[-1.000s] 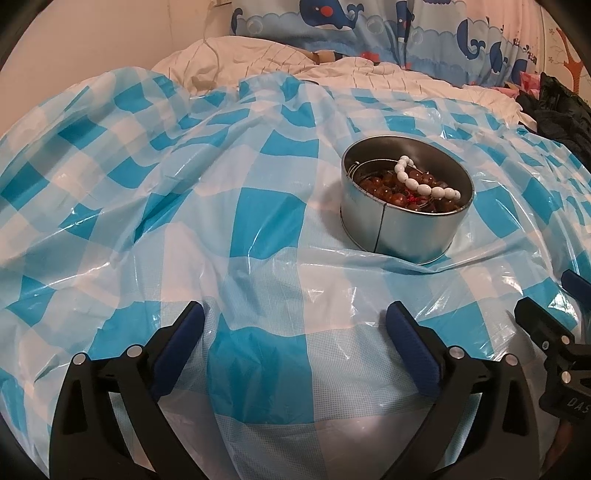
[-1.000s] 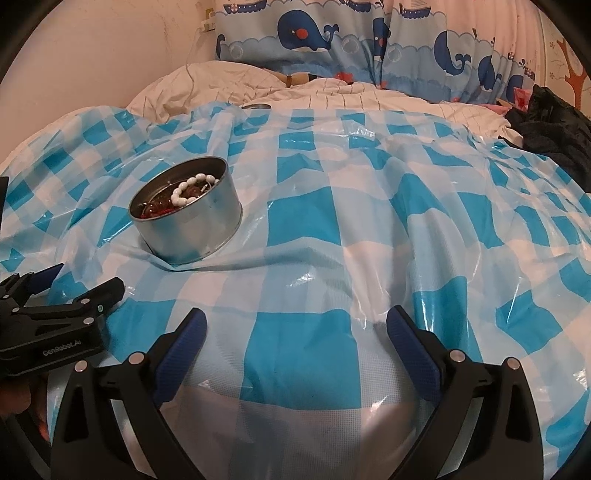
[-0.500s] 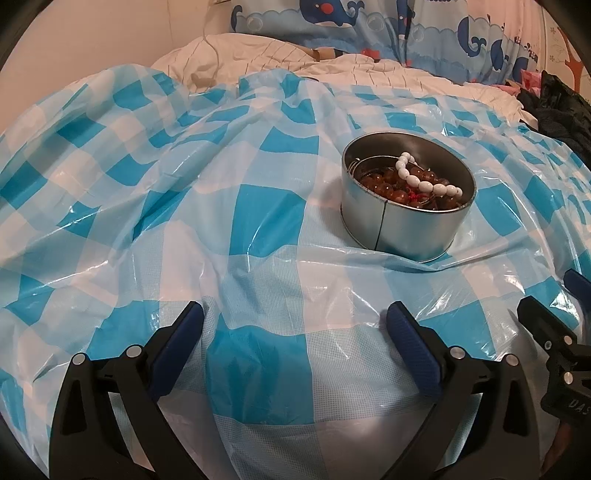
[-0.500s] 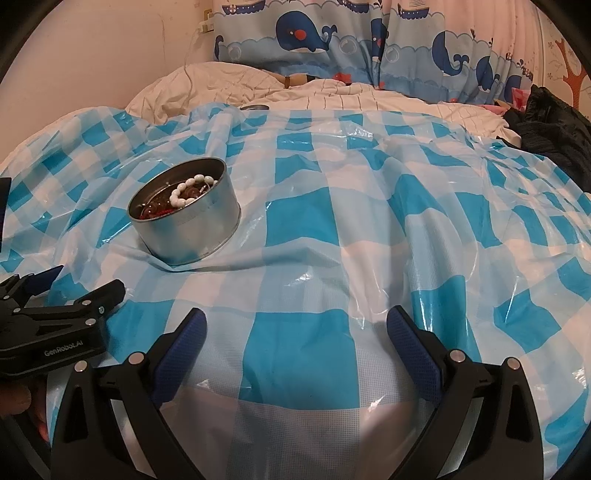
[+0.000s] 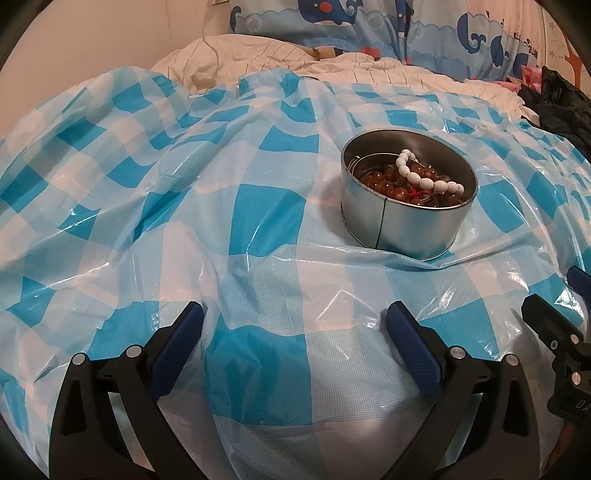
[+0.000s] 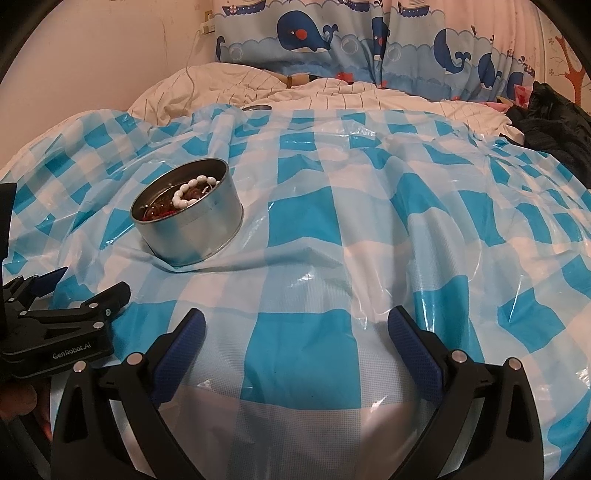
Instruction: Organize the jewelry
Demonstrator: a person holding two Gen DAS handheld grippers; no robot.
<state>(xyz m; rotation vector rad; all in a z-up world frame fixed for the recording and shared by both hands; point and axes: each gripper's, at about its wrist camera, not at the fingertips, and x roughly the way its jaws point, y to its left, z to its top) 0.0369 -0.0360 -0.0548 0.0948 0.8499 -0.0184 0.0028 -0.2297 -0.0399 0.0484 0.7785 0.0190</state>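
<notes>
Left gripper [image 5: 295, 325] and right gripper [image 6: 295, 325] both wide open, empty, over the near edge of the checkered sheet [image 5: 258, 206]. Mid-sheet: metal tin [image 5: 406, 229] holding white bead bracelet [image 5: 424, 179] on brown beads [image 5: 384, 184]. Far edge: whale curtain [image 6: 314, 33].

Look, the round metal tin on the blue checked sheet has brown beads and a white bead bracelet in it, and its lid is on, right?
Not quite. The round metal tin has no lid on it; it is open at the top, as the left wrist view shows. It does sit on the blue checked sheet and holds brown beads and a white bead bracelet.
</notes>
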